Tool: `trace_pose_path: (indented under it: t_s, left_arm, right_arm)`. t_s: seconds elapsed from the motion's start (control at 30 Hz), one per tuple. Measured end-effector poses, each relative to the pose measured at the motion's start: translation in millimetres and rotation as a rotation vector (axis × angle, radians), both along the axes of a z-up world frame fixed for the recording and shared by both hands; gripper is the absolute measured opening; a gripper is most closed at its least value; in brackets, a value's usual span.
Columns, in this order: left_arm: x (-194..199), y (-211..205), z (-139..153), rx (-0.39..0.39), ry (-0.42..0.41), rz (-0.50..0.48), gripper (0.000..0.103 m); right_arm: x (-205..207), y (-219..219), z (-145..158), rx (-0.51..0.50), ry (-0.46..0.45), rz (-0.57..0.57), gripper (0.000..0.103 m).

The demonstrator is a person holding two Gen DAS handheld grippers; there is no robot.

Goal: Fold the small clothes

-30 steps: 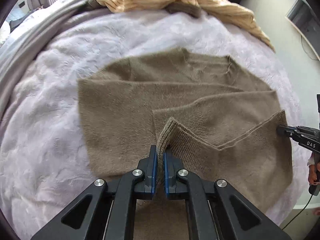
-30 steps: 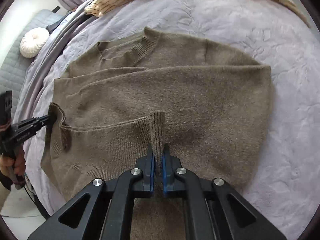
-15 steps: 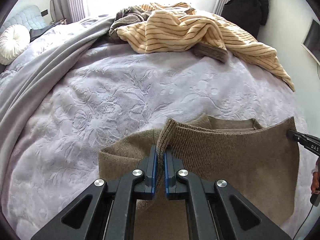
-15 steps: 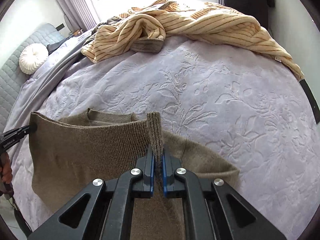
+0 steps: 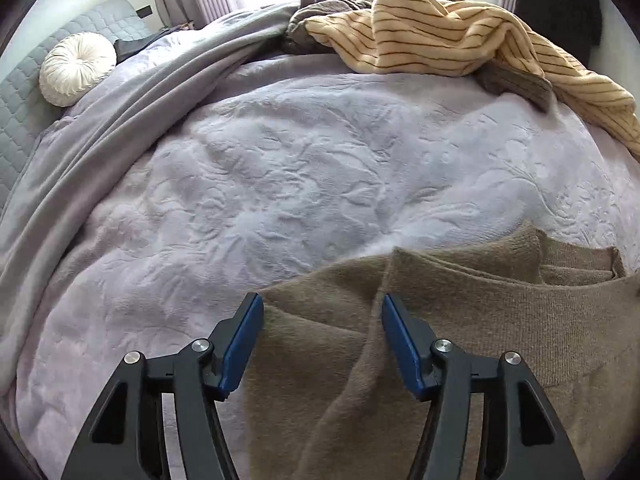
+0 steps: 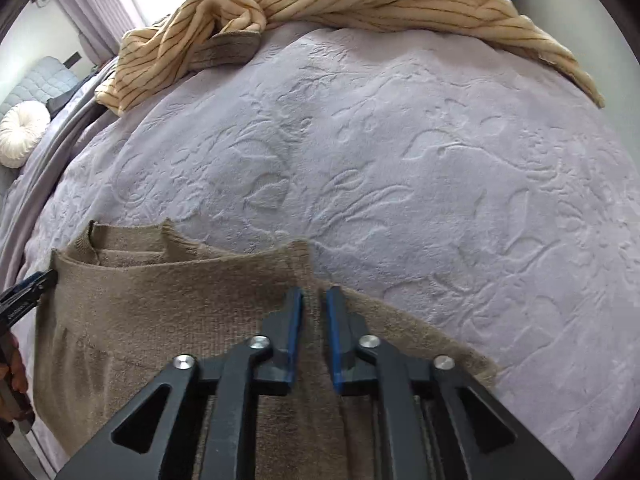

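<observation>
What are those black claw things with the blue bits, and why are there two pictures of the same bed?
Those claws are two grabbers that a person holds, one in each hand. Each has a small camera looking along its fingers, so you get two pictures: one from the left gripper and one from the right gripper.

On the lilac bedspread lies a brown sweater, folded over. Further back are a striped yellow garment and a round white cushion.

Both grabbers are opening right now. The sweater's edge lies between their blue pads, but they are not squeezing it, so nothing is held.
</observation>
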State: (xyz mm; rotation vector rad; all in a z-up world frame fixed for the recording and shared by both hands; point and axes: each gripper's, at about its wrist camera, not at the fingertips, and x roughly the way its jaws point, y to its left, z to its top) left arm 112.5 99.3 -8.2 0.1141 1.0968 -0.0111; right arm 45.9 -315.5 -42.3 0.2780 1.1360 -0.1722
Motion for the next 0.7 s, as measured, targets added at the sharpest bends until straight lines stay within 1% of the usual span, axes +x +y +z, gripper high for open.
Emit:
trace_pose_path:
  t_s: [0.07,0.13,0.23,0.3,0.33,0.37,0.43,0.47,0.5,0.53,0.57,0.6,0.63,0.7]
  left_arm:
    - [-5,12,8,0.004,0.017,0.007,0.063]
    - [-18,21,18,-0.031,0.031,-0.006,0.063]
    - [-43,22,27,-0.084,0.057,-0.052,0.063]
    - [-58,15,21,-0.099,0.083,-0.081,0.063]
    - [-65,13,14,-0.090,0.092,-0.087,0.063]
    - [-71,11,6,-0.063,0.099,-0.079,0.063]
    - [-79,18,-17,0.014,0.142,-0.025,0.063]
    - [-84,26,-26,0.014,0.159,-0.004,0.064]
    - [-89,35,-28,-0.017,0.158,0.010,0.065]
    - [-95,44,-26,-0.033,0.150,0.022,0.072]
    - [-99,51,-24,-0.011,0.146,0.030,0.079]
    - [-104,58,-20,0.010,0.143,0.027,0.080]
    - [-108,63,-17,0.005,0.148,0.024,0.080]
    - [-115,75,-10,0.009,0.178,0.044,0.080]
  right_arm:
    - [-8,-14,9,0.012,-0.007,-0.053,0.038]
    - [-21,-21,18,0.062,-0.025,-0.071,0.036]
    - [-43,-9,31,0.134,-0.043,-0.014,0.029]
    - [-57,9,36,0.159,-0.053,0.051,0.029]
    - [-61,21,35,0.167,-0.050,0.082,0.029]
    - [-66,31,31,0.174,-0.037,0.105,0.029]
    - [-74,48,15,0.147,0.014,0.134,0.029]
    - [-79,52,5,0.125,0.046,0.136,0.028]
    - [-84,51,-3,0.111,0.063,0.130,0.026]
    - [-91,46,-6,0.114,0.059,0.116,0.025]
    - [-97,40,-5,0.123,0.052,0.098,0.025]
    - [-103,34,-3,0.125,0.053,0.078,0.024]
    - [-109,29,0,0.127,0.054,0.062,0.024]
    - [-121,20,7,0.173,0.056,0.030,0.025]
